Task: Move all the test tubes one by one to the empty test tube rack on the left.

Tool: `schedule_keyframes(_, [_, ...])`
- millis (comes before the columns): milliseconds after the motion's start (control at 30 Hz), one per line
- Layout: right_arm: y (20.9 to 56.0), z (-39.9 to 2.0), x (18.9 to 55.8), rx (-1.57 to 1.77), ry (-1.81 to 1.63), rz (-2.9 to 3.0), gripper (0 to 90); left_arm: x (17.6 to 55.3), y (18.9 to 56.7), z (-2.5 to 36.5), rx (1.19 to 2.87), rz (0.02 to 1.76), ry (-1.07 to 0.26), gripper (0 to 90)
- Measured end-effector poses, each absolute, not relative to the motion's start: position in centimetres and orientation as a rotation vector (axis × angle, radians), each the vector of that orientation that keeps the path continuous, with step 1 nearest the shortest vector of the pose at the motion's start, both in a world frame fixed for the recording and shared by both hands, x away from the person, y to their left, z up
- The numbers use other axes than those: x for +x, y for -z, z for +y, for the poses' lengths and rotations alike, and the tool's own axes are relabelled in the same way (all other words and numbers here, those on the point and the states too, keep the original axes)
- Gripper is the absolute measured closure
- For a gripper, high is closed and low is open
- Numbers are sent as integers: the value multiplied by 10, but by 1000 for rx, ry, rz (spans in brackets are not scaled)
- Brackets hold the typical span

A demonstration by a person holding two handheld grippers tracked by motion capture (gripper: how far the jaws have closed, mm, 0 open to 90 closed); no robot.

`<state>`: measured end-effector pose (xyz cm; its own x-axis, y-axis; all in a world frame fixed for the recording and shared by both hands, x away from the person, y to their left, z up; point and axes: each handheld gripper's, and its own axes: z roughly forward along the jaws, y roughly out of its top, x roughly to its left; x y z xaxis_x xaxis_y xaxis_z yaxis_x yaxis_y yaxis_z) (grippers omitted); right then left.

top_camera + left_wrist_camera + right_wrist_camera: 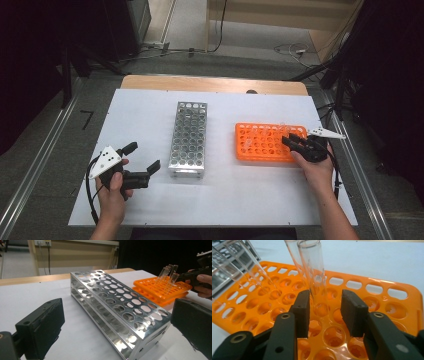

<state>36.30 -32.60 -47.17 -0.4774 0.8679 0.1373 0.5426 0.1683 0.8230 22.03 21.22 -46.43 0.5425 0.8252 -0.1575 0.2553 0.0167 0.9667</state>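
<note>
An orange tube rack (pixel 262 142) lies right of centre on the white sheet and holds several clear glass tubes (pixel 170 273) that lean in its holes. My right gripper (pixel 292 139) reaches over the rack's right end. In the right gripper view its jaws (pixel 325 310) stand on either side of one upright tube (pixel 314 272), with a gap at the right pad (pixel 352 312), so it is open. A silver metal rack (pixel 189 137) with vacant holes stands in the middle. My left gripper (pixel 142 157) rests left of it near the front, wide open with nothing between its fingers.
The white sheet (pixel 150 200) covers a wooden table, whose far edge (pixel 215 84) shows beyond it. Metal rails run along both sides of the table. Cables lie on the floor behind. Bare sheet spreads in front of both racks.
</note>
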Motion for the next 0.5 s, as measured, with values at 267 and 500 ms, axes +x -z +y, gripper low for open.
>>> schedule_keyframes(267, [475, -322, 366, 1314, -1240, 2065, 677, 222, 468, 199, 1582, 919, -553, 0])
schedule_keyframes(500, [476, -314, 368, 1283, -1211, 2042, 733, 221, 469, 193, 1600, 897, -534, 0])
